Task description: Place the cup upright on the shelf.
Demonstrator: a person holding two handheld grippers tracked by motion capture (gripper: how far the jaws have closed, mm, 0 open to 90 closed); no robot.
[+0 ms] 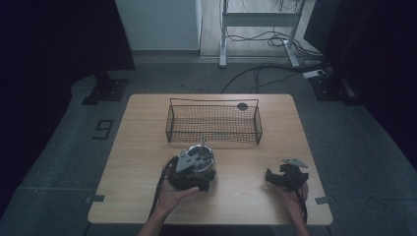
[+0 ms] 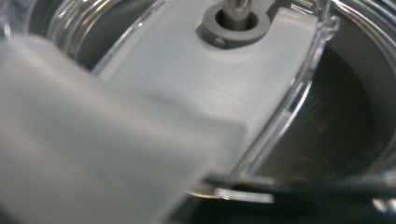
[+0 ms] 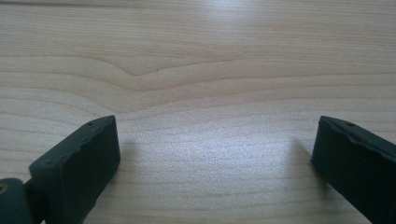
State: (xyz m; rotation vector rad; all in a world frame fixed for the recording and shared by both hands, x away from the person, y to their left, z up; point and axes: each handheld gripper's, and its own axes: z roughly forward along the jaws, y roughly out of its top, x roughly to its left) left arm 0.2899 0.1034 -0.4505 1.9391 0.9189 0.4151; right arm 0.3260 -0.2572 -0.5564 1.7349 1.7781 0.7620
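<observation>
Left gripper [image 1: 193,172] sits directly over a clear round container [image 1: 202,164] that stands immediately ahead of and beneath it; its own view looks into the container at a frosted white insert [image 2: 196,88] and a grey collar [image 2: 236,23] around a metal shaft, and whether its jaws are apart or together cannot be told. Right gripper [image 3: 215,158] rests well to the right of the container, jaws wide apart over bare wooden table [image 3: 201,70], so the left hand is judged nearer. Beyond the container, a wire basket [image 1: 214,123] lies with its long axis crosswise.
</observation>
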